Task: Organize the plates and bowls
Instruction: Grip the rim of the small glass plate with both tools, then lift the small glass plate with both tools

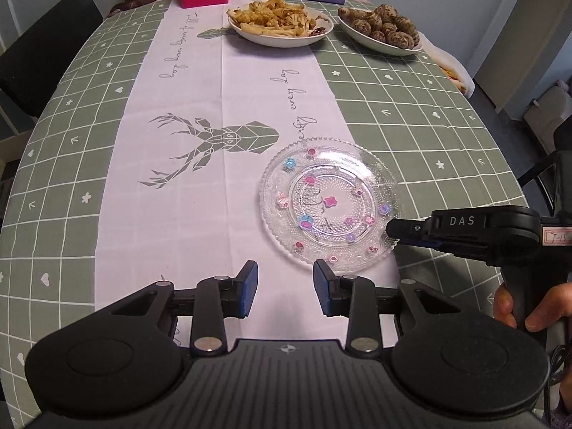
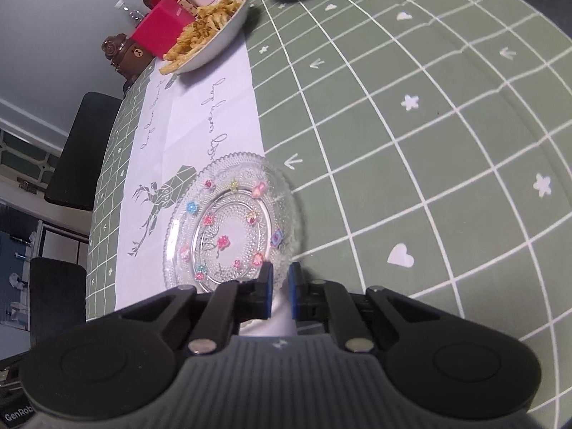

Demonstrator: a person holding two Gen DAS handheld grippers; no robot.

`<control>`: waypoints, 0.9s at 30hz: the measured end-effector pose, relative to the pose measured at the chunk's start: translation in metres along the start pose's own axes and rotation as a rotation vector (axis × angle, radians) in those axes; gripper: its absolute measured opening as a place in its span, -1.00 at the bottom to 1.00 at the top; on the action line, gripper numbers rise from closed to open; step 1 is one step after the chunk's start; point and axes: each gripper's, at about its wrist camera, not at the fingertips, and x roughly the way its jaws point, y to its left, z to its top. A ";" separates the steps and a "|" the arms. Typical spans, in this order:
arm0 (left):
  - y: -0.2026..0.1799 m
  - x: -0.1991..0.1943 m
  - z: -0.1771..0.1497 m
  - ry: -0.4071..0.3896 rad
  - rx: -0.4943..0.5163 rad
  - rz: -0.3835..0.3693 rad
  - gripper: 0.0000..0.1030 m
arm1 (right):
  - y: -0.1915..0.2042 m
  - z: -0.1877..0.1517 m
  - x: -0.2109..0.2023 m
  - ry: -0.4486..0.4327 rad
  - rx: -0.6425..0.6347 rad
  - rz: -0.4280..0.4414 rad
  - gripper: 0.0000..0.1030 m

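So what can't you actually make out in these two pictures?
- Left wrist view: whether the right hand-held gripper truly pinches the glass plate; its tips overlap the clear rim.
- Right wrist view: the plate's near rim, hidden behind the fingers.
- Left wrist view: orange food by the table's edge, too small to identify.

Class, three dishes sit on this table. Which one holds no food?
The clear glass plate with coloured flowers, nearest the camera; both white dishes behind hold food.
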 end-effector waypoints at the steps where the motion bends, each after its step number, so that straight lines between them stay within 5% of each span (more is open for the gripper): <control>1: 0.001 0.001 0.000 -0.001 -0.003 0.001 -0.23 | 0.000 -0.001 0.000 -0.004 0.001 0.001 -0.89; 9: 0.006 0.003 0.004 -0.039 -0.051 -0.061 -0.05 | -0.003 -0.011 -0.023 -0.004 -0.110 -0.073 -0.91; 18: -0.021 0.034 -0.002 0.034 -0.027 -0.103 -0.11 | -0.032 -0.030 -0.061 0.053 -0.197 -0.123 -0.90; 23: -0.037 0.049 -0.005 0.053 0.013 -0.063 -0.22 | -0.040 -0.028 -0.067 -0.001 -0.195 -0.114 -0.51; 27: -0.036 0.059 -0.007 0.057 0.002 -0.054 -0.36 | -0.046 -0.025 -0.063 0.016 -0.155 -0.075 -0.50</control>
